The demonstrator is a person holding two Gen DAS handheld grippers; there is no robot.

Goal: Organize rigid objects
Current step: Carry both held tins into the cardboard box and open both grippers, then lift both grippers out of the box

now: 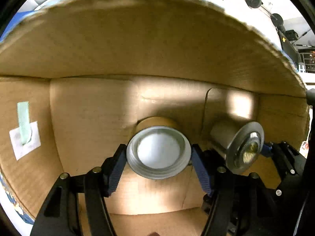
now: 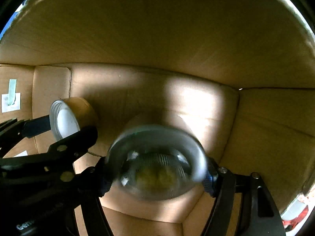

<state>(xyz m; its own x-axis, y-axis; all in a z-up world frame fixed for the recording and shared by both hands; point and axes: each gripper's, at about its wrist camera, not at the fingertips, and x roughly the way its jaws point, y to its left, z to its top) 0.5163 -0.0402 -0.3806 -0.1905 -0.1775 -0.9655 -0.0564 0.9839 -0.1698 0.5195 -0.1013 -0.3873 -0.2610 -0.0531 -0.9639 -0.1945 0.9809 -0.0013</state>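
Both grippers are inside a cardboard box (image 1: 88, 106). My left gripper (image 1: 158, 157) is shut on a brown jar with a white threaded rim (image 1: 158, 153), its mouth facing the camera; the jar also shows at the left of the right wrist view (image 2: 65, 118). My right gripper (image 2: 157, 175) is shut on a clear jar with a grey lid (image 2: 157, 163), blurred and close to the lens. That jar shows in the left wrist view (image 1: 244, 147), just right of the brown jar. Both jars are held above the box floor.
The box's far wall (image 2: 157, 29) rises ahead and its side walls close in left and right (image 2: 275, 127). A white label with green tape (image 1: 24, 133) sticks to the left wall. A room with dark equipment (image 1: 254, 0) shows beyond the rim.
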